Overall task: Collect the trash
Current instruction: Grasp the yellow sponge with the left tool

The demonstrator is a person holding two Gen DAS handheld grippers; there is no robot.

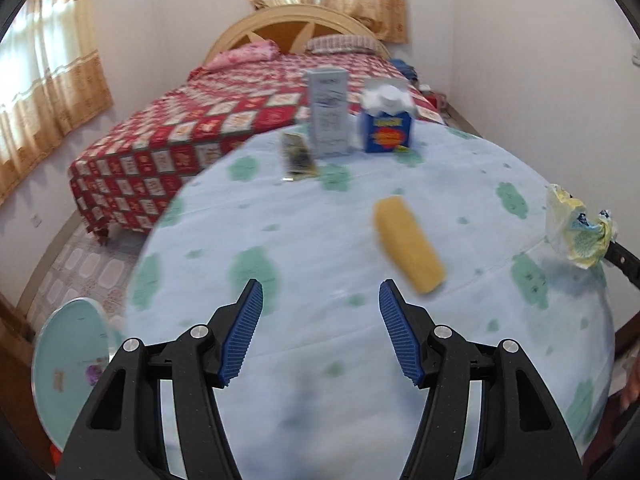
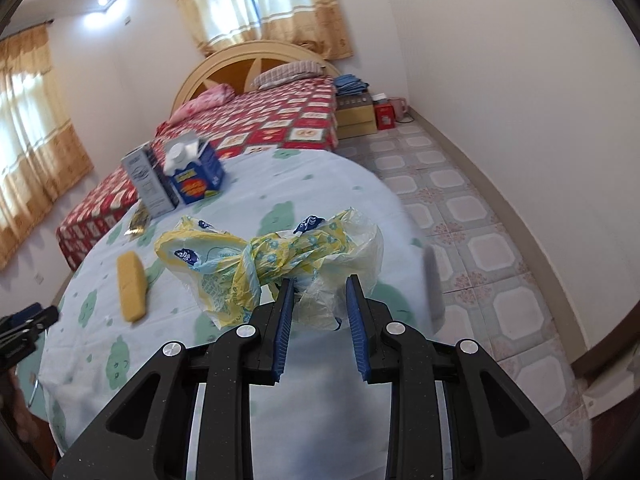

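Trash, a knotted yellow plastic bag (image 2: 276, 260), hangs clamped in our right gripper (image 2: 320, 292) at centre frame above the round table (image 2: 320, 184), apparently for carrying off, while our left gripper (image 1: 320, 300), spread and empty, hovers beside the yellow wrapper (image 1: 408, 244), likely next.

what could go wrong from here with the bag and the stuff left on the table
The right gripper pinches only loose plastic of the knotted bag, so the bag may slip out. The bag hangs wide and could knock the yellow block. The left gripper is open and empty; the blue carton and grey box stand close together, so grabbing one may topple the other.
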